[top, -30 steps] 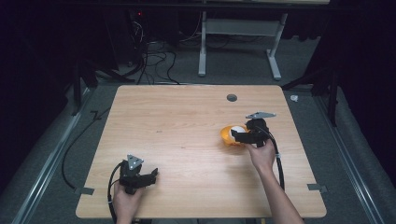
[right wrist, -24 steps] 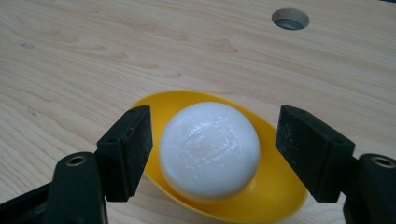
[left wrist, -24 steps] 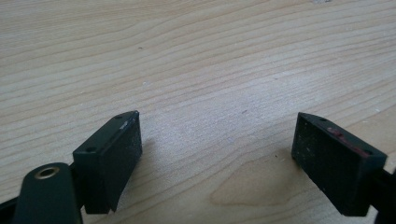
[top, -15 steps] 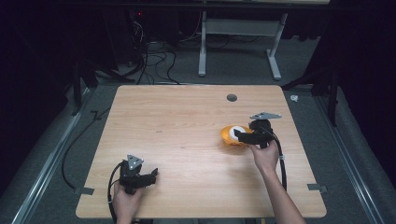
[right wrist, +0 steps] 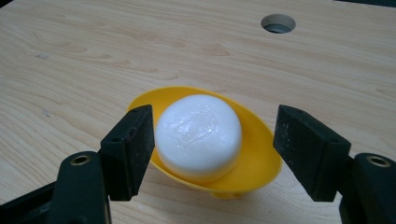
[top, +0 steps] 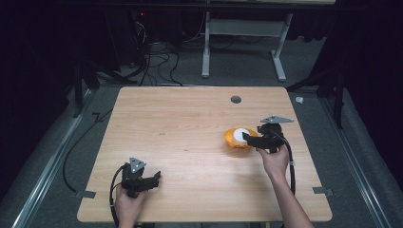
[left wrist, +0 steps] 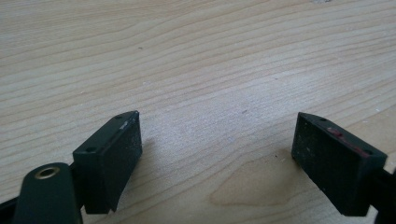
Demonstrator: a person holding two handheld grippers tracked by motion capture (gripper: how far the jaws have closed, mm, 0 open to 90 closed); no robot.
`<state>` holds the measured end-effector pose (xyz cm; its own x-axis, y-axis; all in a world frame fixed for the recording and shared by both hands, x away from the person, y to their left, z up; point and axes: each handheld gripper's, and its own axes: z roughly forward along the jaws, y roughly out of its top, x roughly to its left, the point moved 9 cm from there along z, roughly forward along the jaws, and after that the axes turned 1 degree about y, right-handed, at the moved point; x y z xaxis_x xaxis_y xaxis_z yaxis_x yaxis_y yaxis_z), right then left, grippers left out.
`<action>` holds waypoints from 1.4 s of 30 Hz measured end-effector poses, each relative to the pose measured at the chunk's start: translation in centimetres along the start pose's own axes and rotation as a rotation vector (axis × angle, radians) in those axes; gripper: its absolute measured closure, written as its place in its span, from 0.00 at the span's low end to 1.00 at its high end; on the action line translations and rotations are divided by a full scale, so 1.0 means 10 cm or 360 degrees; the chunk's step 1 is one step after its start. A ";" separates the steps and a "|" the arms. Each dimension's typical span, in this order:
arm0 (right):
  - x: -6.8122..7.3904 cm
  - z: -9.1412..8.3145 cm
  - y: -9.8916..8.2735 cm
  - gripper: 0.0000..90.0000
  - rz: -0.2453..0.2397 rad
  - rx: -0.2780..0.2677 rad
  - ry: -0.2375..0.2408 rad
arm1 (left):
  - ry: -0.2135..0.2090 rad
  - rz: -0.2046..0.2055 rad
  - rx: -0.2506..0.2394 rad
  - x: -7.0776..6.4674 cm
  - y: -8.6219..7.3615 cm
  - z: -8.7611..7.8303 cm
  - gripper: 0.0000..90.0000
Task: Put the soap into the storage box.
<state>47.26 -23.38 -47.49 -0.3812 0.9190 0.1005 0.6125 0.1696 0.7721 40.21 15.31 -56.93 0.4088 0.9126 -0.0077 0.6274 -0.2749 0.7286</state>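
Right gripper [right wrist: 212, 140]: its jaws have just been closing. In the right gripper view they stand either side of the yellow bowl; the left pad lies against the bowl's rim and close to the white lump, while the right pad is a little clear of the opposite rim. No pinch on the bowl is seen, so the jaws are narrowed around it rather than clamped. In the high view this gripper [top: 248, 138] reaches in from the right, over the bowl.

White lump [right wrist: 199, 136]: a rounded, glossy white piece, dome-topped with a flatter base, like a bun or a bar of soap; which one cannot be told. It sits in the bowl, leaning to one side, and takes up most of the hollow.

Yellow bowl [right wrist: 259, 158]: shallow plastic, bright yellow, on a small foot, tilted so its mouth faces up and toward the gripper's camera. Seen at this slant its rim is an oval whose long axis runs from jaw to jaw.

Bowl's place [top: 234, 139]: right half of the wooden table [top: 190, 123], toward the person's side of the round cable hole [top: 235, 99].

Left gripper [left wrist: 217, 154]: jaws wide apart, with bare wood between them. In the high view it [top: 156, 179] rests near the table's near left corner, well apart from the bowl.
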 end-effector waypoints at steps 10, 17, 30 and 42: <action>-0.03 -0.12 -0.01 0.33 -0.0001 -0.0034 0.0000 | 0.0000 0.0000 0.0000 0.00 0.00 0.00 0.18; -0.03 -0.18 -0.02 0.33 -0.0004 -0.0046 0.0001 | 0.0002 0.0000 0.0000 0.00 0.00 0.00 0.18; -0.08 -0.39 -0.08 0.34 0.0004 -0.0104 -0.0011 | 0.0001 0.0000 0.0000 0.00 0.00 0.00 0.18; -0.09 -0.48 -0.16 0.34 0.0018 -0.0122 -0.0006 | 0.0002 0.0000 0.0000 0.00 0.00 0.00 0.18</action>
<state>43.32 -26.14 -45.77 -0.3720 0.9220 0.1071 0.5616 0.1317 0.8168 40.21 15.31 -56.93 0.4081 0.9129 -0.0067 0.6272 -0.2751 0.7287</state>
